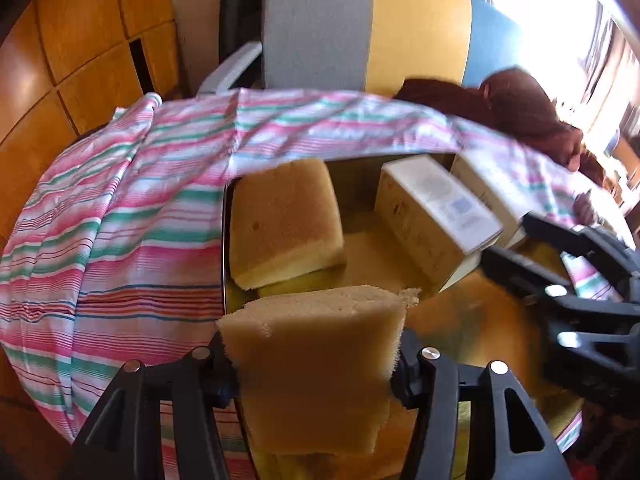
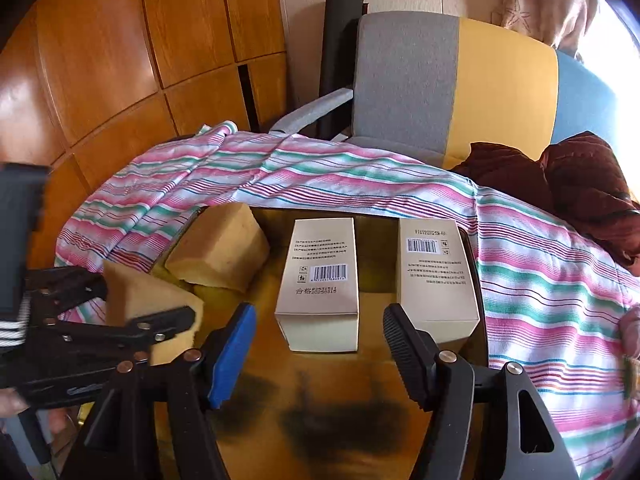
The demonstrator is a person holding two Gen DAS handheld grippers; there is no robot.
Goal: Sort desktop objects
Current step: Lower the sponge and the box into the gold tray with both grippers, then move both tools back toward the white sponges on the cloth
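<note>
My left gripper (image 1: 316, 364) is shut on a tan sponge (image 1: 316, 360), held over the left part of a shallow yellow tray (image 1: 372, 260). The same held sponge (image 2: 148, 300) shows at the left of the right wrist view, in the left gripper (image 2: 132, 316). A second sponge (image 1: 284, 224) (image 2: 220, 252) lies tilted at the tray's far left. Two pale cartons stand in the tray: one in the middle (image 2: 320, 284) (image 1: 432, 220), one to its right (image 2: 436, 276). My right gripper (image 2: 316, 344) is open just in front of the middle carton, and nothing sits between its fingers.
A pink, green and white striped cloth (image 2: 320, 172) covers the table around the tray (image 2: 340, 420). Behind it stand a grey, yellow and blue chair (image 2: 460, 88), wooden wall panels (image 2: 120, 60) and a dark brown garment (image 2: 580, 184) at the right.
</note>
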